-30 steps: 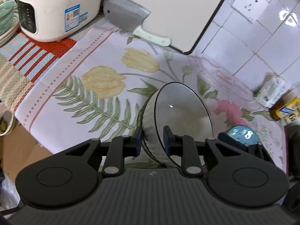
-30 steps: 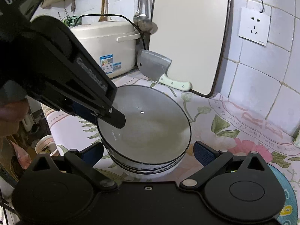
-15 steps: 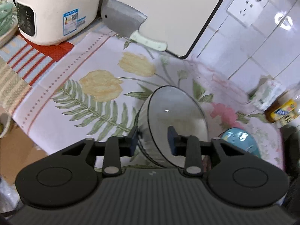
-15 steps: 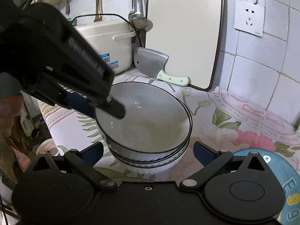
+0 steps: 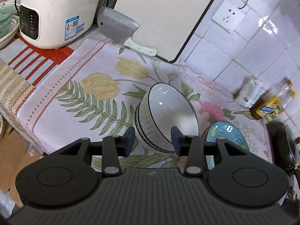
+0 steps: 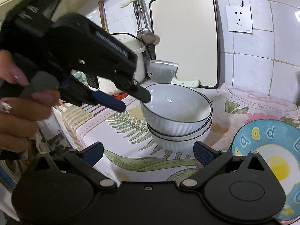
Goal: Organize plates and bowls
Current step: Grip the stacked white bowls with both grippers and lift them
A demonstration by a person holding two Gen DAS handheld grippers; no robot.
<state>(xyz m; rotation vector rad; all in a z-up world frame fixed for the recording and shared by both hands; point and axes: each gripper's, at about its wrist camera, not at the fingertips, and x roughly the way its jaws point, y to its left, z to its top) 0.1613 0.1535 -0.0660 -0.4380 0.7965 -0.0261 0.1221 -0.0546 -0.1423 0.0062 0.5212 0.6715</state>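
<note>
White bowl stack [image 6: 178,120]; L gripper [image 5: 153,138] jaws opening.

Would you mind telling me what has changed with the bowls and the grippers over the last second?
The left gripper has let go of the top white black-rimmed bowl, now nested on the bowl stack; its jaws are opening and it is backing off. The right gripper stayed open. The blue plate, cleaver and rice cooker stayed put.

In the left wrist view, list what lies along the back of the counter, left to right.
Rice cooker → cleaver → cutting board → wall socket → white packet → bottles.
</note>
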